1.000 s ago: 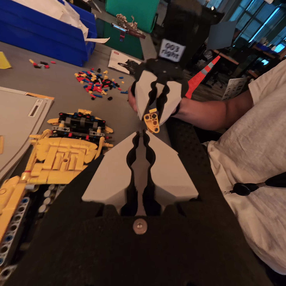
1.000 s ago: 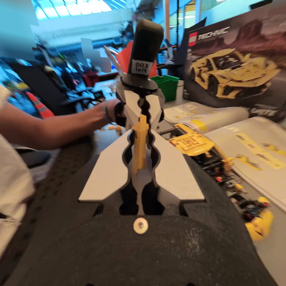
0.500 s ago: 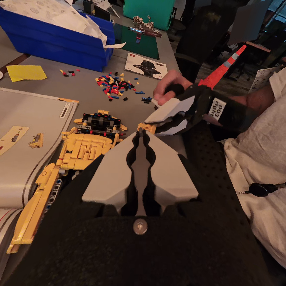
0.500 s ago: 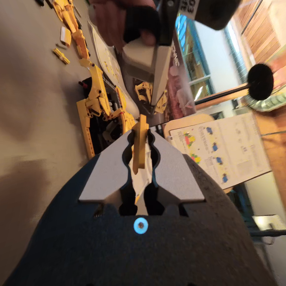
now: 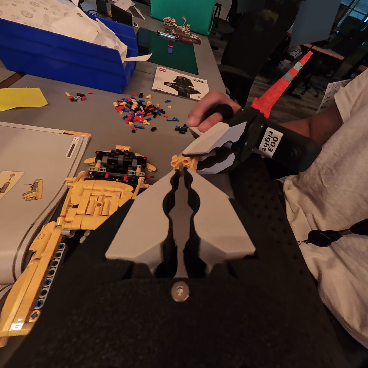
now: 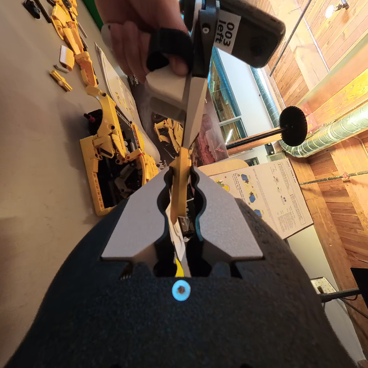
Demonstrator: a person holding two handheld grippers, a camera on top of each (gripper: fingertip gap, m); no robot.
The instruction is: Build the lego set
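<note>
Holding a small yellow plastic connector piece [image 5: 184, 161] between both claws, just above the grey bench [image 5: 59, 115], centre frame.

My right claw [image 5: 196, 162] pinches the piece edge-on from the right, so its holes face my left claw [image 5: 180, 172], pressed together on something thin and grey, probably a pin; the half-built yellow car body [image 5: 95, 201] waits at left.
</note>
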